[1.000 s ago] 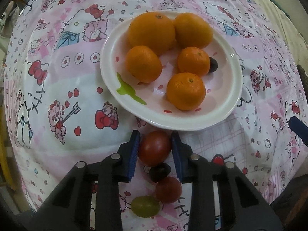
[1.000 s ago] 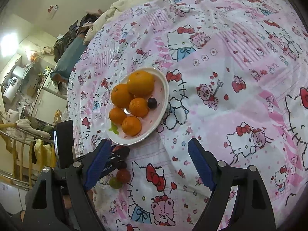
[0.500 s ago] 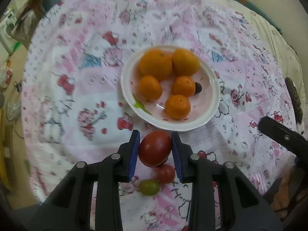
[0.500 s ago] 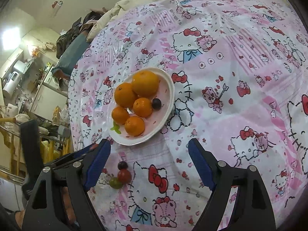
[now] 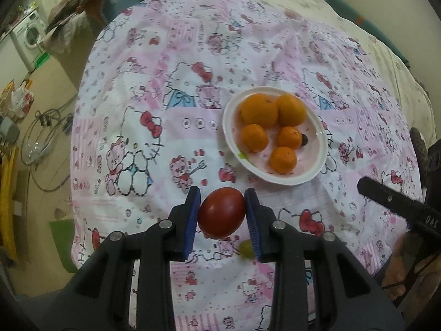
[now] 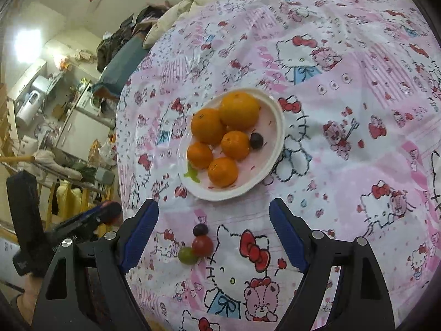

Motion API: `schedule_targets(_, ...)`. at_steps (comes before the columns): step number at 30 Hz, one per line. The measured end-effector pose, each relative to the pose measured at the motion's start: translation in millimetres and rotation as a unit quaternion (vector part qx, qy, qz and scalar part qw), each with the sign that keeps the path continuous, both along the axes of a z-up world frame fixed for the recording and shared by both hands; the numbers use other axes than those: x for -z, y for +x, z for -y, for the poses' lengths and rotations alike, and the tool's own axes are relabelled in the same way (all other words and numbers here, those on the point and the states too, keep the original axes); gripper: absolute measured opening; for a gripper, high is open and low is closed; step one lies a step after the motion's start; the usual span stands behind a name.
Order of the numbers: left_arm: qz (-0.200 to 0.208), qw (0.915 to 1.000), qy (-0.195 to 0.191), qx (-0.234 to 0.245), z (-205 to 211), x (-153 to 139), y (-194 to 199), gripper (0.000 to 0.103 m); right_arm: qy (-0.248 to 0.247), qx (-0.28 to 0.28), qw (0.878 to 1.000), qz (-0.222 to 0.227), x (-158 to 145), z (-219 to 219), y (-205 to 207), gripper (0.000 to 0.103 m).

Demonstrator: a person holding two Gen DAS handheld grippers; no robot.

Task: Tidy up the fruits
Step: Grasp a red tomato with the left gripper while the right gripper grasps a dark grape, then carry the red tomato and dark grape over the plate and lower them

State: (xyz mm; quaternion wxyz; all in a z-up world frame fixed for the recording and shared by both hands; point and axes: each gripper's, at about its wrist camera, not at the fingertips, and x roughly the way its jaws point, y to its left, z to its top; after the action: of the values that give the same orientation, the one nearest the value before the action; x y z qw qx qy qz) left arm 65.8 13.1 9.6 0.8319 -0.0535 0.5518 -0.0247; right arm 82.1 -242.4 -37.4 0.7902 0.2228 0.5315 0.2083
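My left gripper is shut on a dark red tomato, held high above the cloth, short of the plate. The white plate holds several oranges and a dark grape. In the right wrist view the plate lies ahead of my right gripper, which stands open above three small fruits on the cloth: a dark grape, a small red tomato and a green grape. The left gripper shows at the left there, the tomato between its pads.
A pink cartoon-print cloth covers the round table. Past its left edge are a washing machine, cables and floor clutter. Bedding and clothes lie beyond the far edge. A hand holds the right gripper at right.
The left gripper has risen and drawn back with the tomato, so plate and table look smaller. The three small fruits stay on the cloth. The right gripper shifted slightly and stays open.
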Motion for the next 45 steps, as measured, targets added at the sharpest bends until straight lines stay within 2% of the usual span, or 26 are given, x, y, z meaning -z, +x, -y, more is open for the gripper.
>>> schedule_targets(4,-0.008,0.9997,-0.002,-0.024,-12.6,10.2,-0.5,0.029,-0.017,-0.025,0.999,-0.016,13.3,-17.4,1.4,0.085)
schedule_targets(7,-0.021,0.9982,-0.018,-0.054,-24.4,18.4,1.3,0.029,-0.028,-0.041,0.998,-0.026,24.8,-29.1,3.3,0.085)
schedule_targets(11,-0.018,0.9983,-0.014,-0.054,-27.5,18.8,2.5,0.029,-0.019,-0.056,0.997,-0.046,37.0,-39.7,10.5,0.084)
schedule_targets(13,-0.021,0.9979,-0.018,-0.059,-30.1,20.2,2.9,0.029,-0.014,-0.063,0.996,-0.054,41.5,-44.7,16.1,0.074)
schedule_targets(16,-0.032,0.9966,-0.031,-0.07,-35.0,24.7,4.0,0.029,0.001,-0.076,0.995,-0.065,47.4,-51.6,21.9,0.065)
schedule_targets(20,-0.054,0.9928,-0.062,-0.087,-44.3,32.0,5.6,0.029,-0.006,-0.095,0.993,-0.076,55.8,-67.8,27.1,0.06)
schedule_targets(25,-0.06,0.9925,-0.062,-0.087,-44.9,34.3,5.7,0.029,-0.042,-0.132,0.985,-0.105,74.8,-99.5,25.0,0.048)
schedule_targets(30,-0.059,0.9934,-0.06,-0.078,-41.9,34.1,4.4,0.029,-0.1,-0.16,0.977,-0.097,85.7,-117.5,17.7,0.042)
schedule_targets(32,-0.059,0.9938,-0.06,-0.074,-39.7,33.9,4.2,0.029,-0.11,-0.167,0.975,-0.093,87.1,-120.5,17.2,0.028)
schedule_targets(36,-0.057,0.9945,-0.057,-0.067,-35.7,34.3,4.2,0.029,-0.089,-0.159,0.979,-0.091,85.1,-113.0,18.3,0.025)
schedule_targets(45,-0.048,0.9949,-0.052,-0.073,-33.9,35.0,6.1,0.029,-0.035,-0.107,0.992,-0.057,56.4,-73.3,19.9,0.025)
